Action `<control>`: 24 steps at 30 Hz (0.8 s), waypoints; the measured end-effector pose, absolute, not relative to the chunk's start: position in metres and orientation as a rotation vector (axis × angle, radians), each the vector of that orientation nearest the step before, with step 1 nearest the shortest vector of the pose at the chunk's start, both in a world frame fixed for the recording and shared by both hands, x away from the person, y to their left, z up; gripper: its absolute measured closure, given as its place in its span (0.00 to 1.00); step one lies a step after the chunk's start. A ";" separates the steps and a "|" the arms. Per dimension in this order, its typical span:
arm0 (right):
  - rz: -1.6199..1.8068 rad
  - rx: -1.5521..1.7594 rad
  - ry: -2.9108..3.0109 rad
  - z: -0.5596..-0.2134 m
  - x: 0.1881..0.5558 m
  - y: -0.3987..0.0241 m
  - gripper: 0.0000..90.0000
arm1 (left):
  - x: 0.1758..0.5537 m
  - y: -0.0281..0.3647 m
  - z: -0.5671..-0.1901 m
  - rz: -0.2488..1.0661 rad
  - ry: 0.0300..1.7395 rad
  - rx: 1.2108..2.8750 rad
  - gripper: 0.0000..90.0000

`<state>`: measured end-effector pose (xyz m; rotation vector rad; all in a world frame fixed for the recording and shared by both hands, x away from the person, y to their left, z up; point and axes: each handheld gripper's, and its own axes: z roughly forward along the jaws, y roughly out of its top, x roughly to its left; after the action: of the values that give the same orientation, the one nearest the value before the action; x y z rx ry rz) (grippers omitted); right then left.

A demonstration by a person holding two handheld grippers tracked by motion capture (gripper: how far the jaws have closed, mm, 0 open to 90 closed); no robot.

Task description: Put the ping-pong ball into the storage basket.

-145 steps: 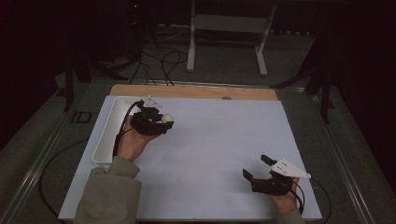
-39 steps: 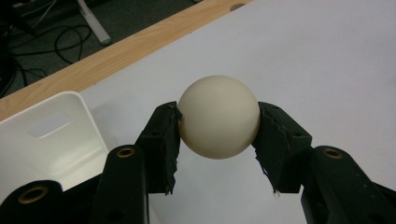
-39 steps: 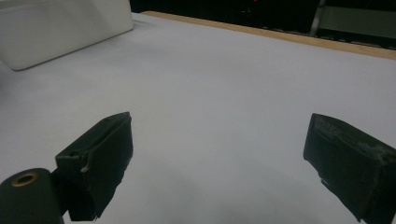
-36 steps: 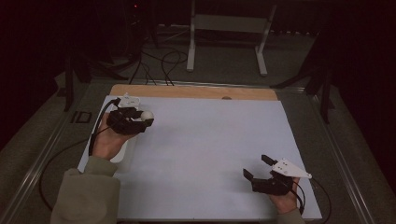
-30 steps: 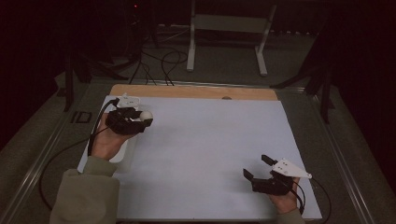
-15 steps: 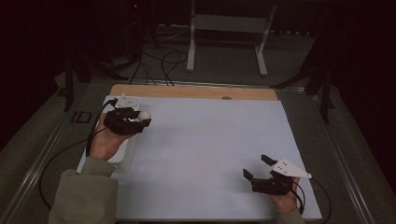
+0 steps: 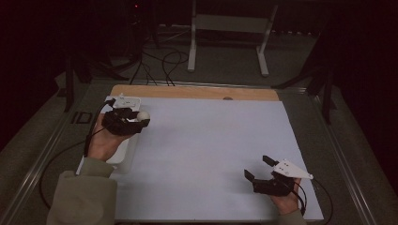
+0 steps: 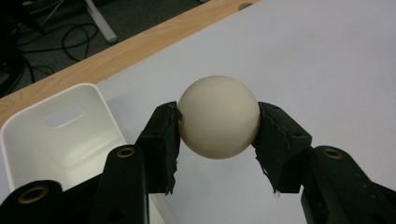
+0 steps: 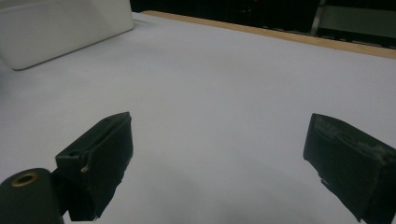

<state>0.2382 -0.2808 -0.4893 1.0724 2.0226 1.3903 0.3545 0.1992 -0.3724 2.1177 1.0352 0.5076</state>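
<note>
**Cream ball pinched above the tray's edge**

High view: the left gripper clamps a small pale ball over the white tray; the right gripper rests low on the white sheet, jaws spread, nothing between.

Left gripper view: ball smooth, matte, round, squeezed by frayed black pads.

Right gripper view: jaws wide over bare sheet

Dim room, dark grey floor, white tabletop with a wooden strip along its far edge, white metal stand beyond, black cables looped on the floor, dark surroundings
</note>
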 end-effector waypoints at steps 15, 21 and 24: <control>1.388 1.074 2.022 -0.489 0.238 -0.281 0.09 | 0.352 0.206 -0.374 0.515 1.050 2.113 0.57; 1.387 1.075 2.022 -0.489 0.238 -0.281 0.09 | 0.351 0.210 -0.375 0.516 1.059 2.114 0.57; 1.387 1.075 2.023 -0.489 0.238 -0.281 0.09 | 0.350 0.211 -0.376 0.518 1.062 2.114 0.57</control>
<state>0.2382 -0.2809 -0.4892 1.0748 2.0225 1.3872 0.3505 0.2112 -0.3759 2.1145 1.0617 0.5181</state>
